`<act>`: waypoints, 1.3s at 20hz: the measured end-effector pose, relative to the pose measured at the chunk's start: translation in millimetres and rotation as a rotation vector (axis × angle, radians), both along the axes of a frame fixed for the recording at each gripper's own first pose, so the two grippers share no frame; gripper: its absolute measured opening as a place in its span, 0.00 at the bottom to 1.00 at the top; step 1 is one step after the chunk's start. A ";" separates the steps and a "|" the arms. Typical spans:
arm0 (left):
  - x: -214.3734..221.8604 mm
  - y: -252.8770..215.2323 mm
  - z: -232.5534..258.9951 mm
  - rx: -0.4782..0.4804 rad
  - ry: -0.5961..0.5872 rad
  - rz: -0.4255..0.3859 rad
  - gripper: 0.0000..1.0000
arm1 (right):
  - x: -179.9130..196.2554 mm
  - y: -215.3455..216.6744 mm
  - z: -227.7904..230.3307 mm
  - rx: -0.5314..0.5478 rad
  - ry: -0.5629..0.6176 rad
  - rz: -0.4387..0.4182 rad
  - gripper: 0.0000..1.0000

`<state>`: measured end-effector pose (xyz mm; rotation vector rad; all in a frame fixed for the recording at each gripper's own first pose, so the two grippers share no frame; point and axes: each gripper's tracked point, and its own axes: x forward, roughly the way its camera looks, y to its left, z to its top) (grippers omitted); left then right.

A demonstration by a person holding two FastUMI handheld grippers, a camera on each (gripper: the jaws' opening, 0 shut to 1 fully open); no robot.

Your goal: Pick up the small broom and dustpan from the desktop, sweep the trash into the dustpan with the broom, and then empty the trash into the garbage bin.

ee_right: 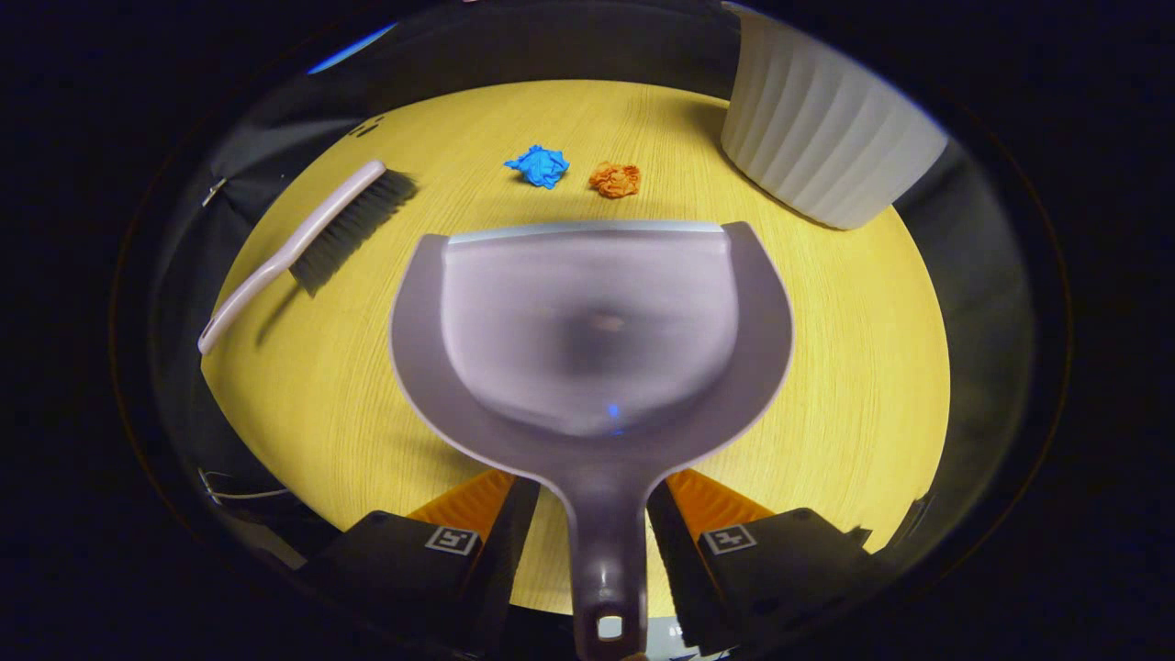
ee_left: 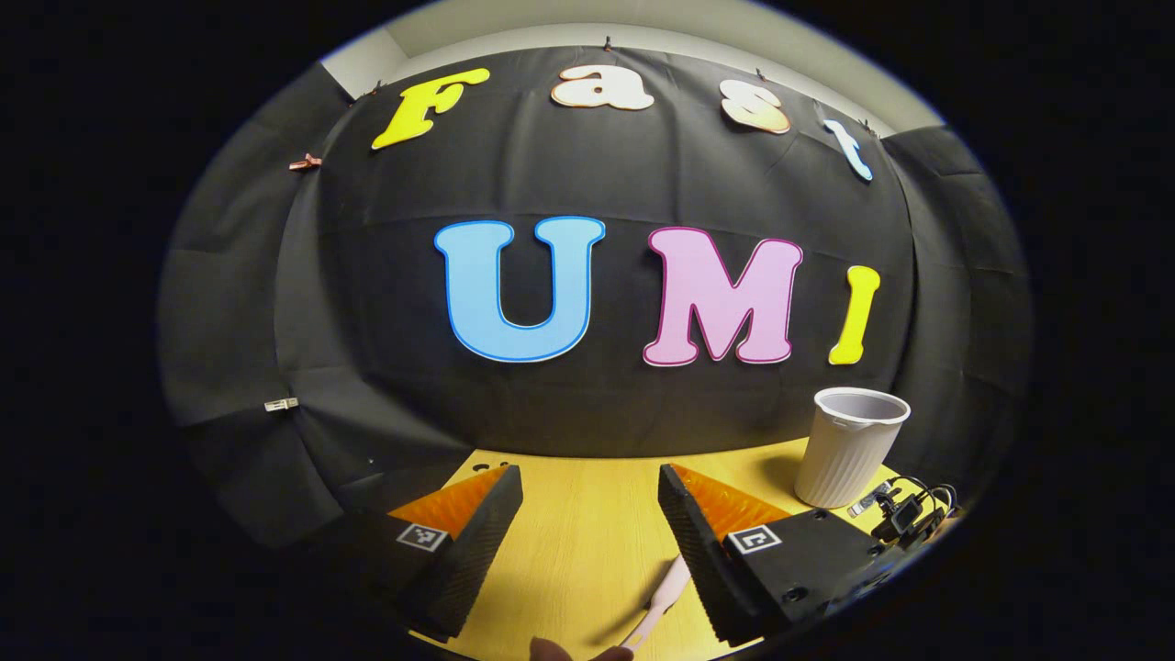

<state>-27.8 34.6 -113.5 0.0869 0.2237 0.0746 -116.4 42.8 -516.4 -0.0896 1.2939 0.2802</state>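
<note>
R tool astride dustpan handle

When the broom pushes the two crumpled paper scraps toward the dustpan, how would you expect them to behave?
The blue scrap and orange scrap look like loosely crumpled paper, so probably very light. Being lumpy, they may tumble or skid rather than roll straight. The desktop looks smooth, offering little resistance.

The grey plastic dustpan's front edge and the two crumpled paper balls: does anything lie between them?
No. In the right gripper view only bare yellow wooden desktop separates the grey plastic dustpan from the blue crumpled paper ball and the orange crumpled paper ball.
</note>
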 end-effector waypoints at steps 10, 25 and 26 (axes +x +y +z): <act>7.3 -53.7 -161.3 0.057 0.442 -0.233 0.95 | 10.8 4.4 2.2 0.040 -0.013 0.011 0.33; -4.2 -68.5 -341.5 0.181 1.010 -0.330 0.79 | -16.8 -26.8 26.1 0.027 -0.029 0.098 0.36; -3.0 -66.9 -346.5 0.184 1.021 -0.319 0.78 | -16.5 -27.1 24.8 0.027 -0.024 0.099 0.36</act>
